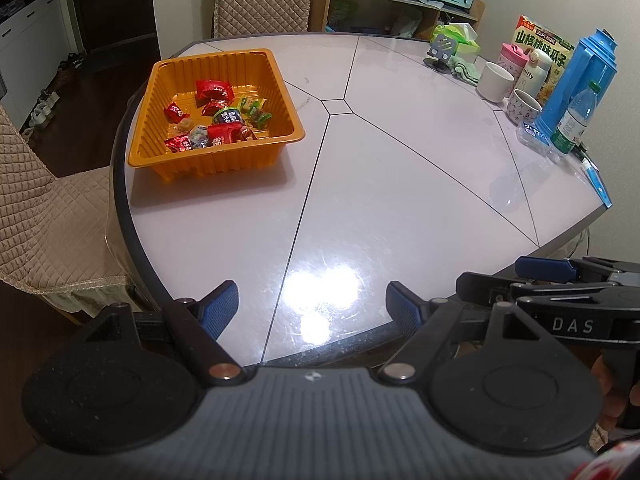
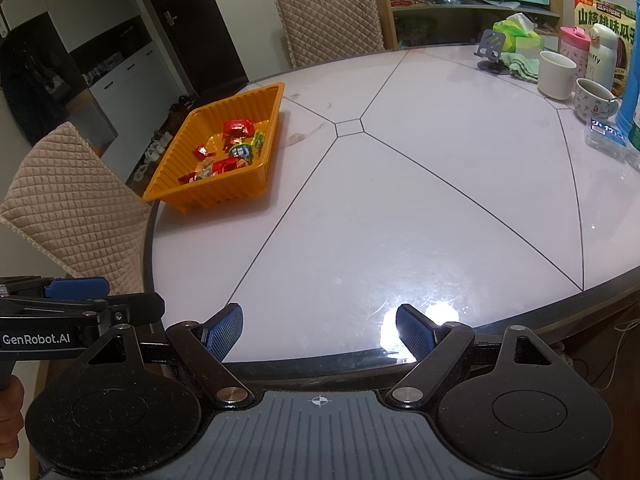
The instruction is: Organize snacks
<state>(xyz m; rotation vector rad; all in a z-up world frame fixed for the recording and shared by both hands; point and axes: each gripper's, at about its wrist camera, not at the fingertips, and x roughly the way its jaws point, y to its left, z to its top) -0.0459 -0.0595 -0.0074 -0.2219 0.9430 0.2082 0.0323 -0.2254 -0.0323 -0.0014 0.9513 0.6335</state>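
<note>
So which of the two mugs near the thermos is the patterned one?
The patterned mug, nearer the blue thermos, carries small prints; the plain white mug behind it has none.

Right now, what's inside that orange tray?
The orange tray holds wrapped snacks: several red packets, a few green ones, one dark-labelled. They overlap, so anything beneath them is hidden.

"DAS" stood on the right gripper (image 1: 560, 280), seen right of the left tool. "GenRobot.AI" stood on the left gripper (image 2: 76, 300), seen left of the right tool. Far ahead to the right, a snack box (image 1: 542, 46) read "山核桃味瓜子", and a white flask (image 2: 602, 60) showed "iffy". Candy wrapper print was too small to read.
</note>
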